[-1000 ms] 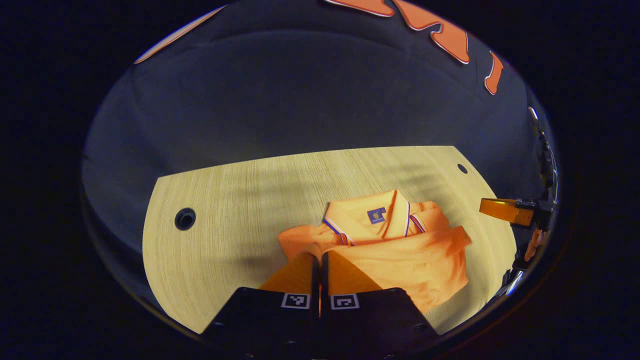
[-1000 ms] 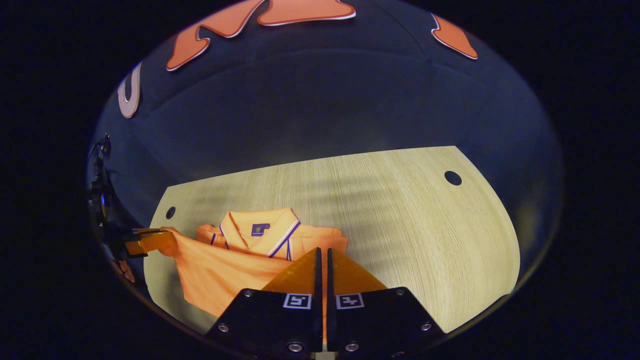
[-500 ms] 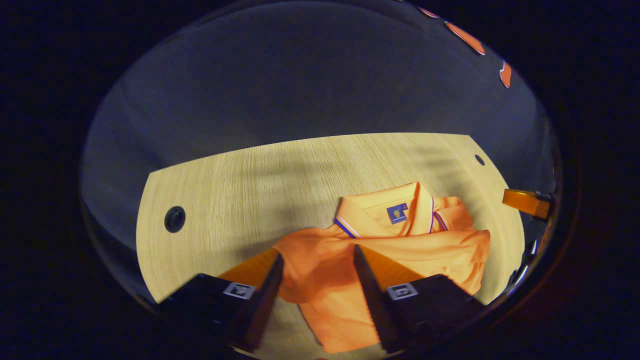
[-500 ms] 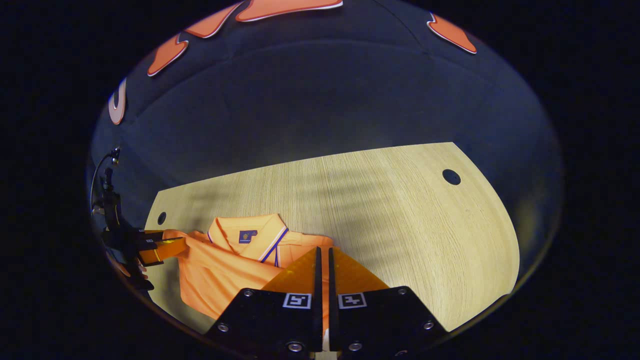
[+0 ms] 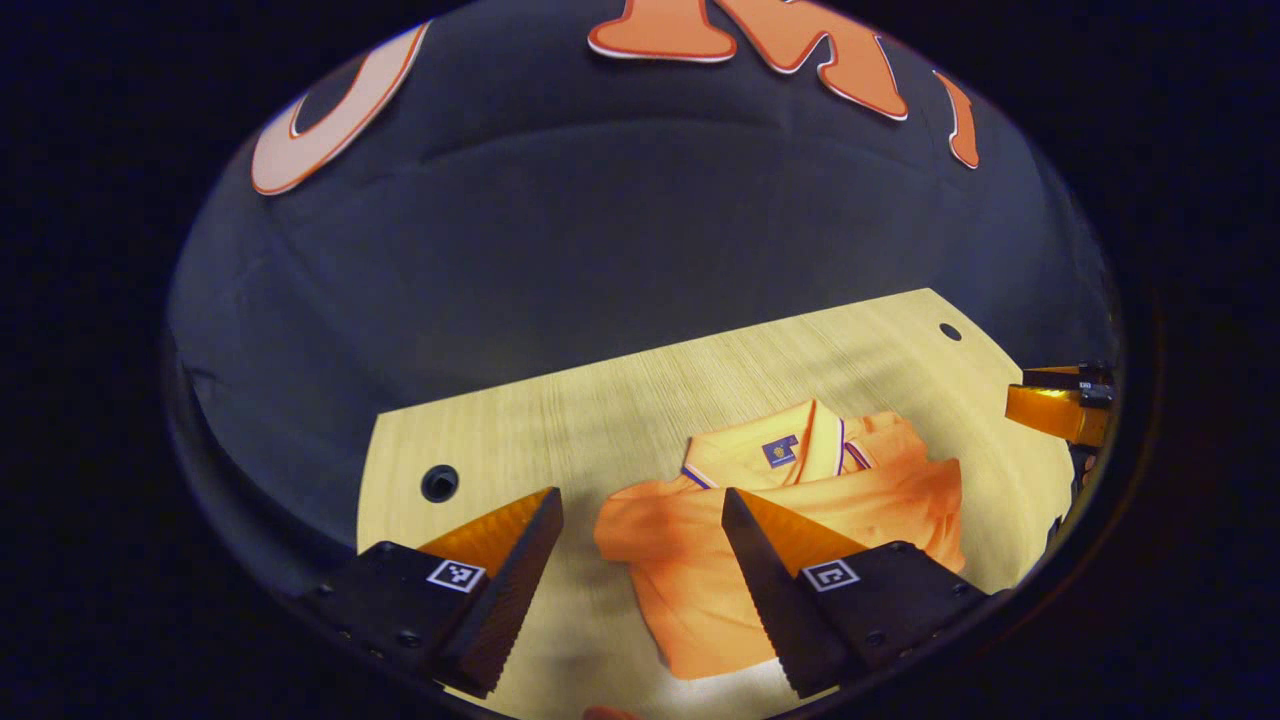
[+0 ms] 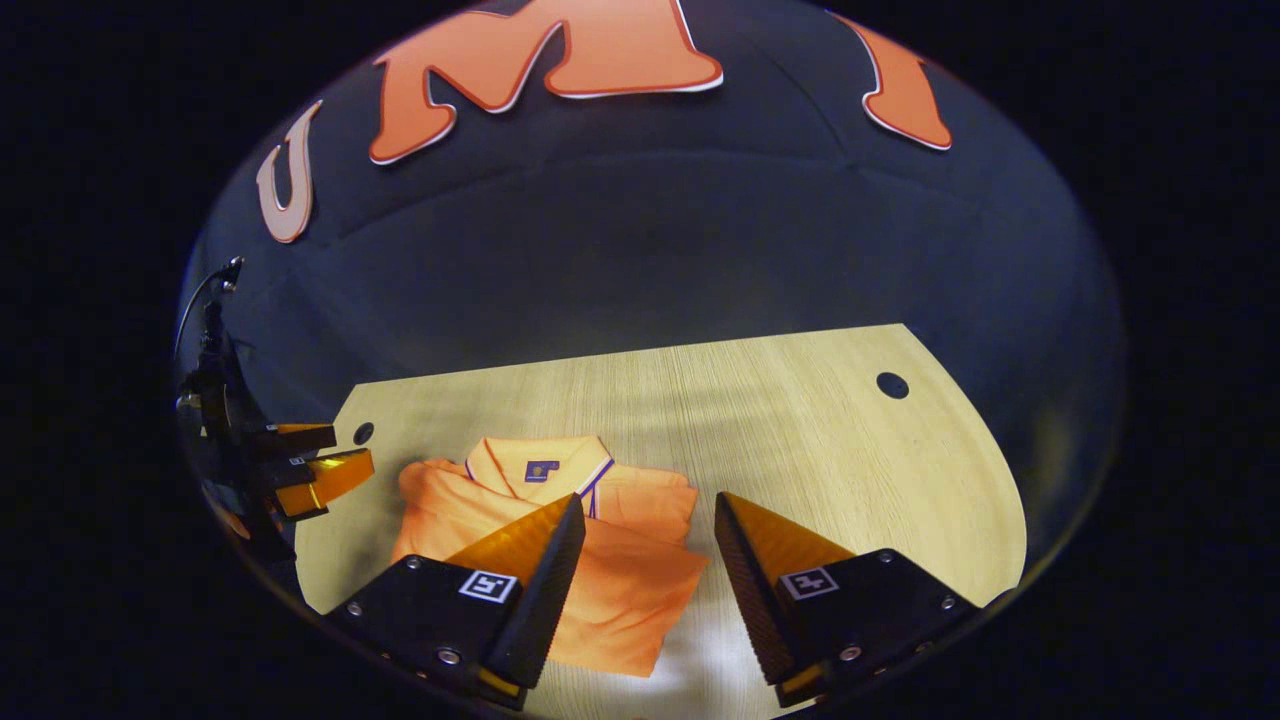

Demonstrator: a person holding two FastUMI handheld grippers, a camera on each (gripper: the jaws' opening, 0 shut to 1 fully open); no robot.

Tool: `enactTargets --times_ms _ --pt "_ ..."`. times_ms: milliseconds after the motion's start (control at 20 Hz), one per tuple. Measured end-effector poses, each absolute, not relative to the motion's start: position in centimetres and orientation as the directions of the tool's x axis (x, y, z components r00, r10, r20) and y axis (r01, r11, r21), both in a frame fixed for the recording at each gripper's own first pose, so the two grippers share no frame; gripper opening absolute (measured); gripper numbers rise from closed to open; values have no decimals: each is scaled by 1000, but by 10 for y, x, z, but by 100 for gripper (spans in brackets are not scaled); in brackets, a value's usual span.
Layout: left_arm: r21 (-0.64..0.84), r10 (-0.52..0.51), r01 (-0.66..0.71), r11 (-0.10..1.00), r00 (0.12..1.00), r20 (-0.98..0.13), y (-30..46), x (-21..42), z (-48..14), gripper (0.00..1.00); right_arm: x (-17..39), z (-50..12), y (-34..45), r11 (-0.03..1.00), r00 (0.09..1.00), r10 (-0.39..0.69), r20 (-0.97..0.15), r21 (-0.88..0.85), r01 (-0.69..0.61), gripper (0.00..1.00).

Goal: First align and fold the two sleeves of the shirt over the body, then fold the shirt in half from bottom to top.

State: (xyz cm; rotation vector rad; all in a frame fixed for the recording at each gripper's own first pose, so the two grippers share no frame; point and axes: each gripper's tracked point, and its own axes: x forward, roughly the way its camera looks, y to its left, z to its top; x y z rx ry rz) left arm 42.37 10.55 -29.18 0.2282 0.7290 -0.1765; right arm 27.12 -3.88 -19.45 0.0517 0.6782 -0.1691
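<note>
Orange shirt [image 5: 800, 520] lies folded below both grippers' parted jaws.

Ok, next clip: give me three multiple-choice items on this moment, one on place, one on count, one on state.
1. Where does the shirt lie?
A. on the wooden table
B. on the floor
C. hanging from the wall

2. How many round holes in the table does the right gripper view show?
A. none
B. two
C. five

3. How do the right gripper fingers stand?
A. shut on the shirt
B. spread apart, holding nothing
C. shut on the collar

Answers: 1 A, the shirt rests flat on the tabletop; 2 B, one hole near each far corner; 3 B, there is a wide gap between the fingers.
</note>
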Motion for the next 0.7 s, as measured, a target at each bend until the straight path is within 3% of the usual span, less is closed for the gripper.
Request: enactTargets --times_ms 50,100,150,700 --pt "133 -82 222 966 750 -656 104 417 -281 99 266 -185 -36 987 784 -138 -606 -14 163 83" --pt "123 -84 208 970 768 -635 106 403 -268 99 261 -175 -34 988 801 -137 -583 -18 156 78" --pt "118 -85 198 973 786 -612 105 390 -254 99 253 -164 -31 989 816 -135 -563 -22 148 86" --pt "115 -61 101 988 948 -313 106 253 -116 98 158 -80 7 995 938 -64 -340 -89 36 89"
